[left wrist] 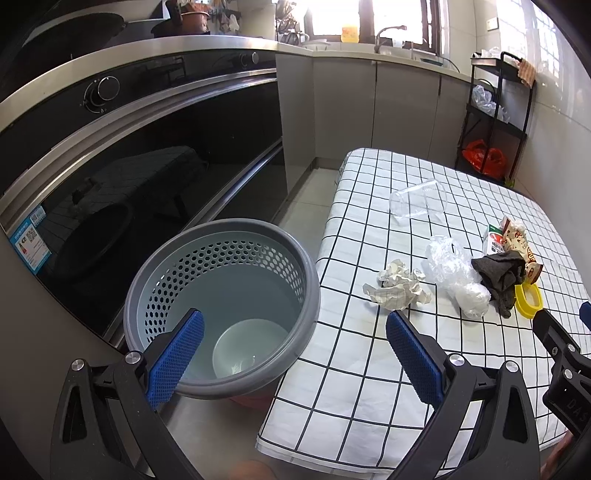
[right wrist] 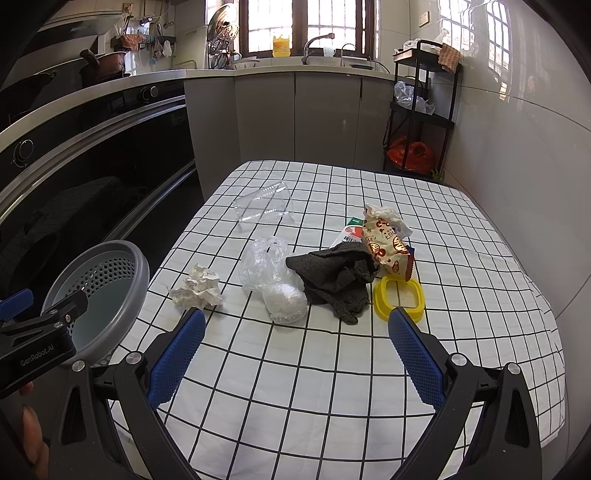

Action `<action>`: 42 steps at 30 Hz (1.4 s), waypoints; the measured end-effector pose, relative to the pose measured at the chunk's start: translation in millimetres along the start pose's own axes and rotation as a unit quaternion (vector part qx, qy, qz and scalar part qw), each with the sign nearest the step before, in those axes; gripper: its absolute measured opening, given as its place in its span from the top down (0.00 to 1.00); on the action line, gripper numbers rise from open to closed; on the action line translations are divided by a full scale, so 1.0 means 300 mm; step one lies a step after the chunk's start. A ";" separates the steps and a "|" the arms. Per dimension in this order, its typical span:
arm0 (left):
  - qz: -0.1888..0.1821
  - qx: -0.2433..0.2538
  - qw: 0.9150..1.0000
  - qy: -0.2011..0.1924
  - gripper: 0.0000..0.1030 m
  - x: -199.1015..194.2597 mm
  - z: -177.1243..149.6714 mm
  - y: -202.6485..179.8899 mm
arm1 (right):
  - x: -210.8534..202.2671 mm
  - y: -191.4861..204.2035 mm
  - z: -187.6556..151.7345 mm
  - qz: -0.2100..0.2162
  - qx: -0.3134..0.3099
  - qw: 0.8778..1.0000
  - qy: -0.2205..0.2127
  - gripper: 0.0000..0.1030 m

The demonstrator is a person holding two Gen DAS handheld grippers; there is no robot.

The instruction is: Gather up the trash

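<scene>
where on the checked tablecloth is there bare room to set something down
The near strip of the white checked tablecloth, between the open right gripper and the litter row, is bare. So is the far edge beyond the clear plastic cup. The middle is crowded: crumpled white paper, dark grey rag, yellow plastic ring.

Daylight enters through the window (right wrist: 310,26) at the far counter, overexposed in the left wrist view. Glare streaks the tiled wall (right wrist: 517,110). Fisheye curvature bends straight lines; corners vignette black. Focus is sharp; table (right wrist: 332,369) shadows are soft.
</scene>
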State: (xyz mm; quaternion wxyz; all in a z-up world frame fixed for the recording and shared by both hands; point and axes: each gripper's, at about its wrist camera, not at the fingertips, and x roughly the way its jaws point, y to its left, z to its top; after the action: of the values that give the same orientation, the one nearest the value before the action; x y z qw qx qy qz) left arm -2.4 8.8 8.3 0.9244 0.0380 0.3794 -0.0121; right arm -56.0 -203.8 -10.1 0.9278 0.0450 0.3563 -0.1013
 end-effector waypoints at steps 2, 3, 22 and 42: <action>-0.001 0.000 1.000 0.000 0.06 0.000 0.000 0.000 | 0.000 0.000 0.000 0.000 0.000 1.000 0.000 0.08; -0.001 0.000 1.000 0.000 0.06 0.001 0.001 0.001 | 0.000 -0.003 0.000 0.000 0.000 1.000 0.000 0.08; -0.001 -0.001 1.000 0.002 0.06 0.009 -0.008 -0.001 | 0.001 0.004 0.001 0.000 0.000 1.000 -0.001 0.08; -0.002 -0.001 1.000 0.000 0.06 0.002 -0.006 -0.004 | -0.008 0.000 0.002 0.009 0.002 1.000 -0.005 0.08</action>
State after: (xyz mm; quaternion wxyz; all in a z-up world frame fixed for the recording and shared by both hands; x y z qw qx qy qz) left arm -3.4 7.9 6.5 0.9244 0.0360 0.3795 -0.0138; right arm -57.4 -203.6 -8.0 0.9303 0.0495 0.3510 -0.0943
